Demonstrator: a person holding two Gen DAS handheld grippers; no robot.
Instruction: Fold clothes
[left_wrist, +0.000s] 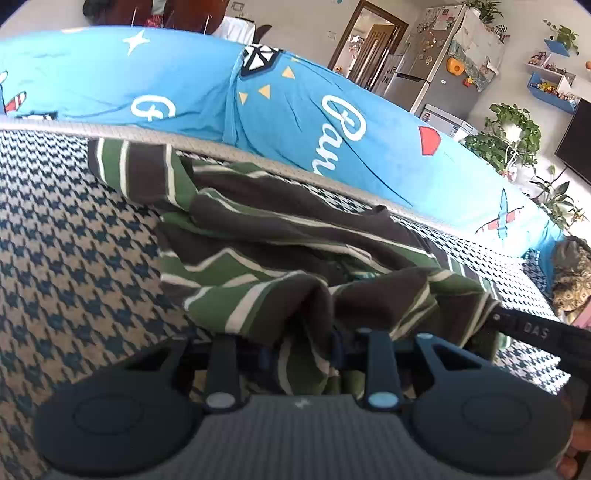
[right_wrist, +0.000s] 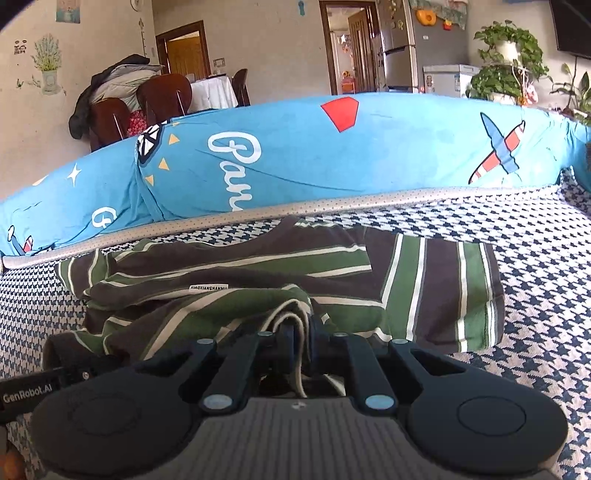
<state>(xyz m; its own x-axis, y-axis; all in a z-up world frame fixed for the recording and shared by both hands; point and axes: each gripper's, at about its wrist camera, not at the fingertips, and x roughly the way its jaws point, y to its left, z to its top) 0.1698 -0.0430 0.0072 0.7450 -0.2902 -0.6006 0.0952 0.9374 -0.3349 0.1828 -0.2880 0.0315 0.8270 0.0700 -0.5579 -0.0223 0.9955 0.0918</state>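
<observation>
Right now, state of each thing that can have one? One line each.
left gripper: shut on the striped shirt
right gripper: shut on the striped shirt
striped shirt: crumpled, not yet folded, near edge pinched at two points
houndstooth cover: spread flat under the shirt
blue bolster: lying along the far edge
doors: open

Garment: dark brown and green bands split by thin cream stripes; small white label with black letters. Sofa cover: navy-and-cream houndstooth, grey dotted trim at back edge. Backrest cover: bright blue; white script, red shape, yellow triangles, red-white-blue plane. Both grippers black.
</observation>
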